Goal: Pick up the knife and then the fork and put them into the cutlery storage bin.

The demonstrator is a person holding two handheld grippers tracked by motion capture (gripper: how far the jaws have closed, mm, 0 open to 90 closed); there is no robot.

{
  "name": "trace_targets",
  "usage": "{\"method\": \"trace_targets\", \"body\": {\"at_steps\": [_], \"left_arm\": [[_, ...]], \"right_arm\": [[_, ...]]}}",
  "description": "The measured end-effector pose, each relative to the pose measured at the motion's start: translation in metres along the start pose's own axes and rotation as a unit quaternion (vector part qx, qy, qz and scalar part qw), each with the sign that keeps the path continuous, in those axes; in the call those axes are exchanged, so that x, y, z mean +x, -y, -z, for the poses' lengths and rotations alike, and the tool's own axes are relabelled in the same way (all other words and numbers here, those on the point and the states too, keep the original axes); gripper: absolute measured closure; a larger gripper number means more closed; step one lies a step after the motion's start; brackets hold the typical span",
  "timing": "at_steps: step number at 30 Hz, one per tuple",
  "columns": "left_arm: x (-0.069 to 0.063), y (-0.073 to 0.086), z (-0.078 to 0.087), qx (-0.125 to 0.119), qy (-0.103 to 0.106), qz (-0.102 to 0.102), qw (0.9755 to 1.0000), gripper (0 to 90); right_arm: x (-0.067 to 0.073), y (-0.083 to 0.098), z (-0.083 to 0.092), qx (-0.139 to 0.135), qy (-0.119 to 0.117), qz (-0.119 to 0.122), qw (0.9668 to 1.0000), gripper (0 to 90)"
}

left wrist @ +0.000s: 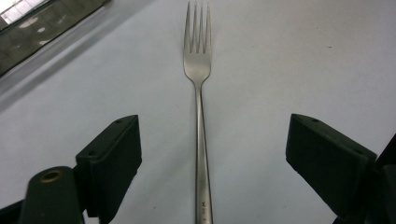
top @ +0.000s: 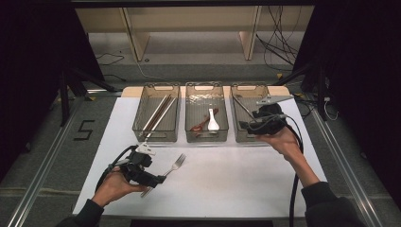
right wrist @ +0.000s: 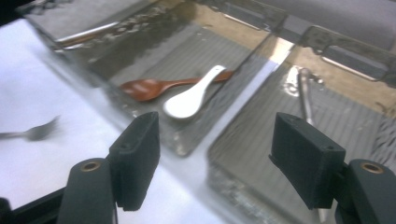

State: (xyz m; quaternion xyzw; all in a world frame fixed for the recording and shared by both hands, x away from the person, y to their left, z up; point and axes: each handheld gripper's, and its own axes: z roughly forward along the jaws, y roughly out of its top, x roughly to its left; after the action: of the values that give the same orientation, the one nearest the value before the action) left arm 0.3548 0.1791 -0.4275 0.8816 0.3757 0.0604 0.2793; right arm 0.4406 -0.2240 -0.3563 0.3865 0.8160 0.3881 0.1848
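Note:
A metal fork (top: 174,166) (left wrist: 198,70) lies on the white mat, tines pointing away from my left gripper (top: 158,179) (left wrist: 215,128). That gripper is open, low over the mat, and its jaws stand wide on either side of the fork's handle without touching it. My right gripper (top: 246,126) (right wrist: 215,140) hovers open at the front of the right bin (top: 248,86), with nothing between its jaws. The fork (right wrist: 32,133) shows blurred at the left of the right gripper view.
Three clear bins stand in a row at the mat's far edge. The left bin (top: 161,85) holds chopsticks (top: 160,113). The middle bin (top: 204,85) holds a brown spoon (right wrist: 149,87) and a white spoon (right wrist: 189,100). A metal utensil (right wrist: 304,93) lies in the right bin.

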Motion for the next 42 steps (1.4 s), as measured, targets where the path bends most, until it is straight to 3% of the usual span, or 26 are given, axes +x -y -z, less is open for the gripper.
{"method": "trace_targets", "body": {"at_steps": [11,21,34,42], "left_arm": [[0.003,0.001,-0.005,0.034,-0.005,0.008,0.9994,19.9],[0.003,0.002,-0.012,0.063,-0.006,0.005,0.998,22.7],[0.002,0.003,-0.02,0.095,-0.008,0.002,0.9954,23.4],[0.0,0.001,-0.029,0.125,-0.011,-0.007,0.992,35.2]], "right_arm": [[0.022,0.038,0.026,-0.026,-0.034,-0.009,0.999,32.4],[0.036,0.062,0.035,-0.049,-0.051,-0.019,0.9973,30.4],[0.052,0.076,0.046,-0.055,-0.067,-0.015,0.9961,27.8],[0.057,0.081,0.048,-0.049,-0.071,-0.014,0.9962,27.8]]}}
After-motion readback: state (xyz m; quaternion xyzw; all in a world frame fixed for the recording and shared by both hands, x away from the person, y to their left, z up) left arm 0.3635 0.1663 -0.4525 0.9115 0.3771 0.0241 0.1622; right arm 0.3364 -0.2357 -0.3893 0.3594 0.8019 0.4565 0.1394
